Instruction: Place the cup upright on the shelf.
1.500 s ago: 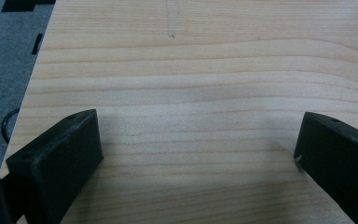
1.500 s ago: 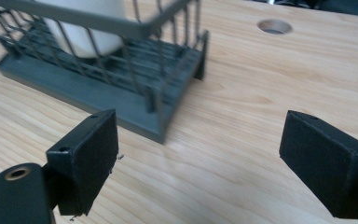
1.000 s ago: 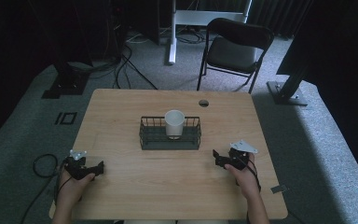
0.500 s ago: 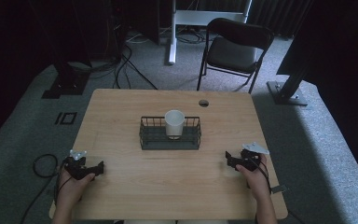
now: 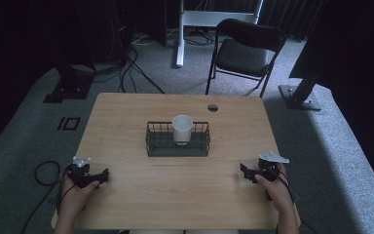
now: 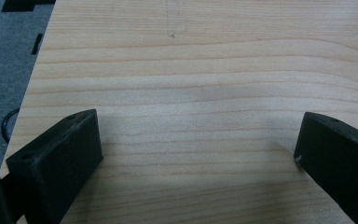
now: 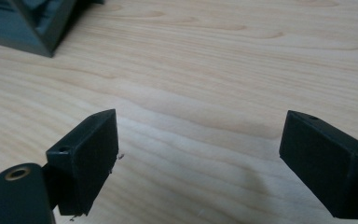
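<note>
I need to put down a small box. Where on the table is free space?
The table is bare between the wire basket and the near edge, between both hand-held grippers (left, right). Both side strips are free too. The basket already holds a white cup.

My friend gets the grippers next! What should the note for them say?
Left gripper: jaws open, holding nothing, low at the near left of the light wooden table.
Right gripper: jaws open, holding nothing, near right.
White paper cup: upright inside the black wire basket at mid-table.
Done: nothing gripped so far.
Left: probably reach for the cup or basket.
</note>
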A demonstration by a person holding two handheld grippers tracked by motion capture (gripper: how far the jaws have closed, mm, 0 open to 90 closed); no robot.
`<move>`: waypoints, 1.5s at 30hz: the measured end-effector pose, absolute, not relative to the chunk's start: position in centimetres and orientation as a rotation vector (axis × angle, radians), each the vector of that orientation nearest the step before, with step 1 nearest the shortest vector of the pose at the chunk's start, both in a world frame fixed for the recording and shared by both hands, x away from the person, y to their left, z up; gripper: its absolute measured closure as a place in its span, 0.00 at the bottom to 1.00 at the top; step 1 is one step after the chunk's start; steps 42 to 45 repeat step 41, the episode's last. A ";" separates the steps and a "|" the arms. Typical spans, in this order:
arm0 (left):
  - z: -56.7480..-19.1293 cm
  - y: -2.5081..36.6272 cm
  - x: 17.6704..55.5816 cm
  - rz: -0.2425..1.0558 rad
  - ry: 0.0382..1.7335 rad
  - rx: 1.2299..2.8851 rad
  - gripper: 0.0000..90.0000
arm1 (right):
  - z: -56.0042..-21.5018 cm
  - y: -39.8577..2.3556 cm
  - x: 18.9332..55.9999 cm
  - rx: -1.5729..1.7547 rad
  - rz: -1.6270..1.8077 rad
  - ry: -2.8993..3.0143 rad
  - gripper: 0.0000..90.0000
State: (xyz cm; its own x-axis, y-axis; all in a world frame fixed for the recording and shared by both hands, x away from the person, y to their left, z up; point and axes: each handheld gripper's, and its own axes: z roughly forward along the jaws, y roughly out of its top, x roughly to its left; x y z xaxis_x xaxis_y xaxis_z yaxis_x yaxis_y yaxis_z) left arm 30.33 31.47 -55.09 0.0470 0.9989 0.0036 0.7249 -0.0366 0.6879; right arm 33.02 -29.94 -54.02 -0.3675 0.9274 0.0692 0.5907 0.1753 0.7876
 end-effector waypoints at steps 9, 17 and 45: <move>-55.1 31.5 30.3 0.693 1.729 1.816 0.01 | -54.5 -30.5 32.6 1.371 1.021 2.118 0.13; -55.1 31.5 30.3 0.693 1.730 1.815 0.01 | -54.8 -30.5 32.4 1.322 0.980 2.193 0.13; -55.1 31.5 30.3 0.694 1.730 1.816 0.01 | -55.4 -30.6 32.2 1.280 0.965 2.239 0.13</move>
